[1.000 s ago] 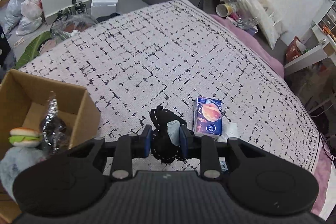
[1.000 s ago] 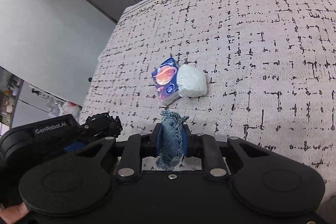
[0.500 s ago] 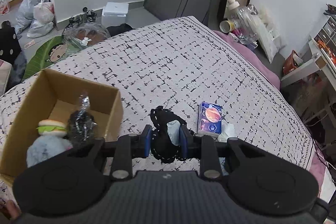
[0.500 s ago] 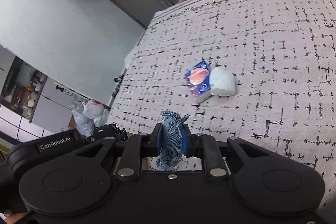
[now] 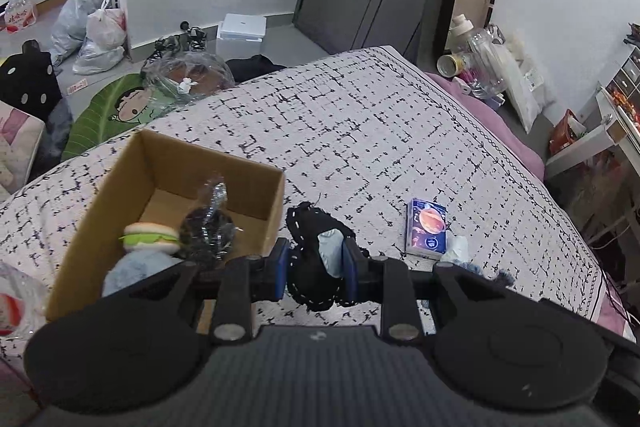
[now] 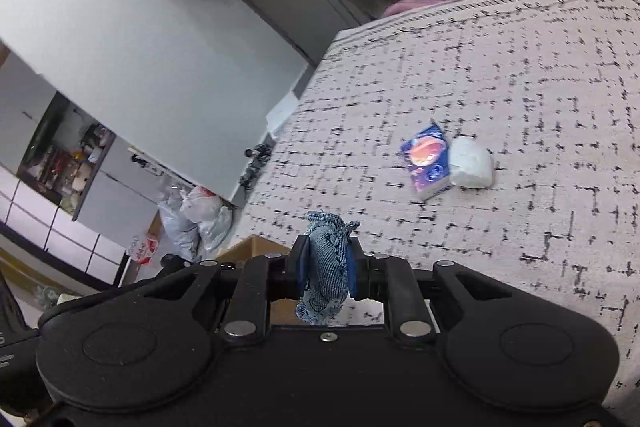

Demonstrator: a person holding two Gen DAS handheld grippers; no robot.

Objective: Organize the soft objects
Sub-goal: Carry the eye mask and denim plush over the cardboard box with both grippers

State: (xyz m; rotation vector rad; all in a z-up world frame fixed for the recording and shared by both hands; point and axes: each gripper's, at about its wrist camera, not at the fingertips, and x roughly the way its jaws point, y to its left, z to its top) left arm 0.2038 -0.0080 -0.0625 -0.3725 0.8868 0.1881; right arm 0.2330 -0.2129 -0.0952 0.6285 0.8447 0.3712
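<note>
My left gripper is shut on a black soft piece with white stitching, held just right of an open cardboard box. The box holds a burger plush, a grey-blue plush and a crinkly dark wrapped item. My right gripper is shut on a blue denim piece, above the bed near the box's edge. A blue tissue pack and a white soft lump lie on the bedspread; the pack also shows in the left wrist view.
The bed's right edge drops to a purple sheet and clutter of bottles. Plastic bags and a white box sit on the floor beyond the bed. A clear bag lies left of the cardboard box.
Both grippers have swung left toward the cardboard box, still holding their pieces. The box has come further into the left wrist view. The tissue pack and white lump have not moved.
</note>
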